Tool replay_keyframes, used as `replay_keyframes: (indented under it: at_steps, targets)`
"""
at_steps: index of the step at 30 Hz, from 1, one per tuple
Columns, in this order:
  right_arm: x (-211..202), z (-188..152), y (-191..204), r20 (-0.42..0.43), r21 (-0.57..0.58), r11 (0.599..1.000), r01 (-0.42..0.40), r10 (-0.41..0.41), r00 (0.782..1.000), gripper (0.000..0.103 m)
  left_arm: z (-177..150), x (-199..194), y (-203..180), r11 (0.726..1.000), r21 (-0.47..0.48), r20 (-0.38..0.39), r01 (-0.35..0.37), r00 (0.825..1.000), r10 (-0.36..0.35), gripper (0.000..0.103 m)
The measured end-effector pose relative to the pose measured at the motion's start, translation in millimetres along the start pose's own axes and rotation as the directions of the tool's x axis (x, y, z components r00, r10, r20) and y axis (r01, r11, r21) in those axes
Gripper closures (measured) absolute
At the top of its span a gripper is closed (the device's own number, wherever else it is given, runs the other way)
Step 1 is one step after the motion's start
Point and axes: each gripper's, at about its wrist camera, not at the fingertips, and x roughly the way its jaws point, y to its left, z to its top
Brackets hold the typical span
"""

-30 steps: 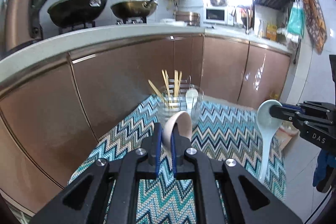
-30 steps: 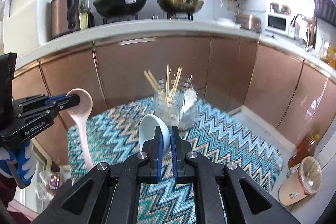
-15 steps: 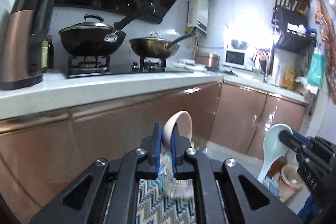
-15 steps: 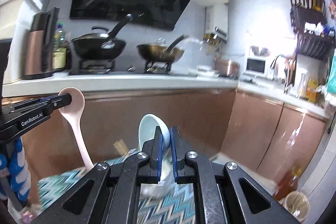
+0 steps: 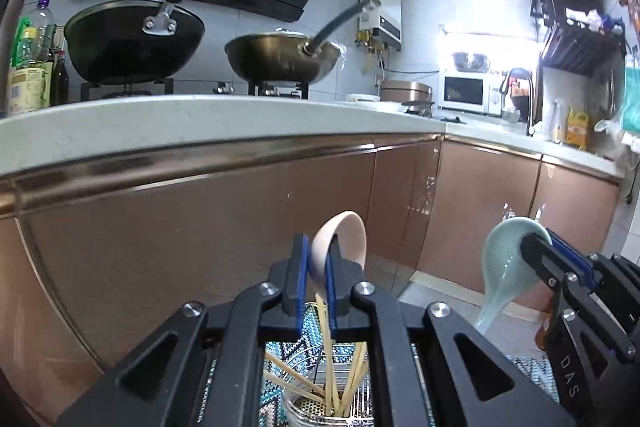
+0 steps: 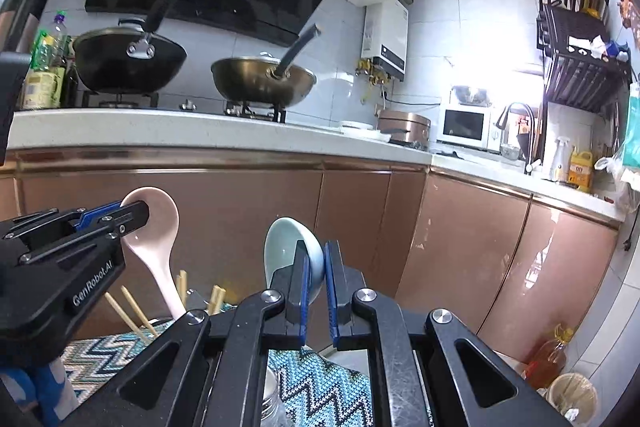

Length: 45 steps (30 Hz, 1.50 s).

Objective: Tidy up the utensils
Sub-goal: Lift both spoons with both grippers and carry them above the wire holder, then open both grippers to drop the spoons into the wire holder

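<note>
Kitchen cabinets ahead; left tongs (image 5: 316,277) clamping pink spoon (image 5: 340,243), handle hanging straight over chopstick holder (image 5: 320,407); right tongs (image 6: 316,277) clamping blue spoon (image 6: 288,255) beside.

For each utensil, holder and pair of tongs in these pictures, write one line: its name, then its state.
Left tongs: shut on the pink spoon.
Pink spoon: held by its bowl, handle hanging down.
Right tongs: shut on the pale blue spoon.
Pale blue spoon: held by its bowl, handle hanging down.
Chopsticks: standing tilted in the holder.
Holder: upright below the left tongs.
</note>
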Motion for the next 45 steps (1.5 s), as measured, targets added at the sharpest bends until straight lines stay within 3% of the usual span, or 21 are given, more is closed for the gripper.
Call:
replay_keyframes:
  at_steps: [8, 19, 23, 29, 36, 43, 45]
  targets:
    - [16, -29, -1, -0.032, 0.032, 0.999, -0.013, 0.014, 0.999, 0.095, -26, 18, -7, 1.0, 0.023, -0.025, -0.014, 1.0, 0.014, 0.096]
    - [25, -47, 3, -0.073, 0.05, 0.998, -0.028, 0.031, 0.997, 0.094, -39, 24, -6, 1.0, 0.027, -0.059, -0.01, 0.998, 0.011, 0.094]
    - [21, -45, 0, -0.071, 0.071, 0.997, -0.037, 0.042, 0.997, 0.075, -36, 21, -1, 1.0, 0.011, -0.066, -0.003, 0.998, 0.003, 0.091]
    - [6, -34, 0, -0.065, 0.084, 0.996, -0.041, 0.047, 0.997, 0.07, -25, 2, 9, 1.0, -0.011, -0.046, 0.005, 0.999, -0.006, 0.08]
    - [-30, -19, -6, -0.045, 0.102, 0.995, -0.019, 0.024, 0.999, 0.062, -12, -32, 22, 1.0, -0.03, -0.028, 0.005, 1.0, -0.006, 0.079]
    - [-71, -4, -12, -0.038, 0.114, 0.993, -0.009, 0.014, 0.999, 0.061, 6, -74, 41, 0.998, -0.064, -0.014, 0.023, 1.0, -0.024, 0.079]
    - [-88, 0, -12, -0.031, 0.108, 0.994, -0.009, 0.012, 0.999, 0.059, 12, -91, 48, 0.997, -0.071, -0.007, 0.023, 1.0, -0.023, 0.073]
